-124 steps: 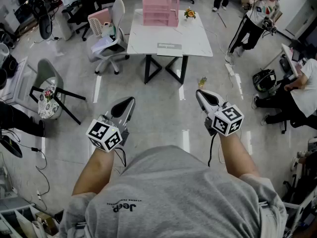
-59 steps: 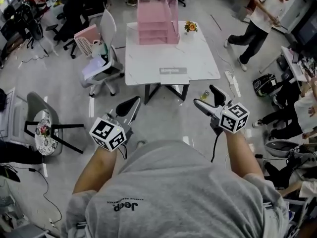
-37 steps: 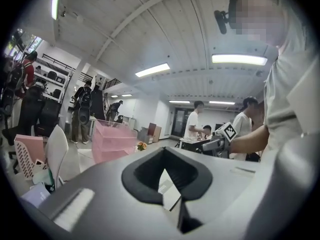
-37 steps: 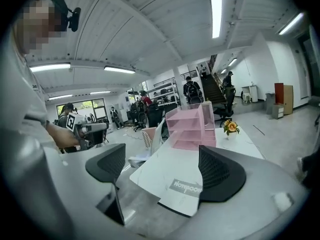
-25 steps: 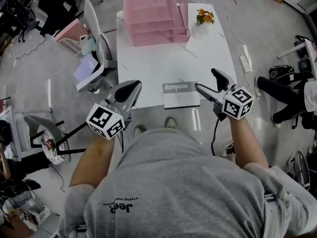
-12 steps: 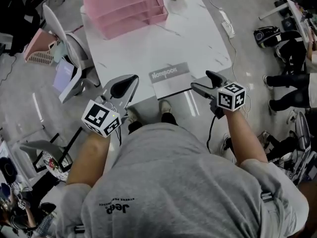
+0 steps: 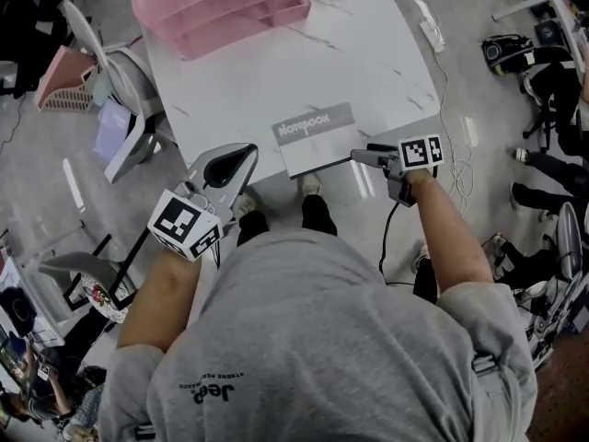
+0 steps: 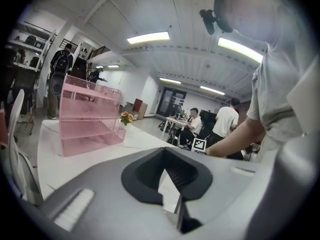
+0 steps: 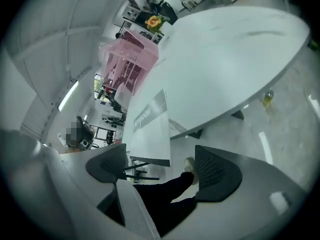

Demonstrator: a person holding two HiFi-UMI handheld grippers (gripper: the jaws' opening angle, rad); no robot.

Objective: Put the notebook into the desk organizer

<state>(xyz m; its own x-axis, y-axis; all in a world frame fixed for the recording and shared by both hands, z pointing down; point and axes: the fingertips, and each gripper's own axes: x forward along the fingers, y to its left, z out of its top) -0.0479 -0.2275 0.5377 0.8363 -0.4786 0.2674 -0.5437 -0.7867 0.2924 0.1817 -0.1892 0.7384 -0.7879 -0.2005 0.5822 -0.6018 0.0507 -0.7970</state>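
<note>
The white notebook (image 7: 317,139) with a grey title band lies flat at the near edge of the white table (image 7: 368,53), overhanging it slightly. The pink desk organizer (image 7: 216,3) stands at the far left of the table, with empty tiers. My right gripper (image 7: 365,153) is open, level with the notebook's near right corner. In the right gripper view the notebook (image 9: 150,129) lies just beyond the spread jaws of the right gripper (image 9: 162,171), nothing between them, and the organizer (image 9: 130,59) is farther off. My left gripper (image 7: 225,167) hangs shut and empty off the table's near left corner.
A small pot of flowers (image 9: 154,21) stands beside the organizer. An office chair (image 7: 120,127) and a pink basket (image 7: 60,81) are left of the table. People and a bag (image 7: 504,52) are on the floor at the right. The wearer's feet (image 7: 308,187) are at the table edge.
The wearer has walked up to the table. The right gripper dropped and swung in toward the notebook's near right corner. The left gripper stayed shut beside the table.
</note>
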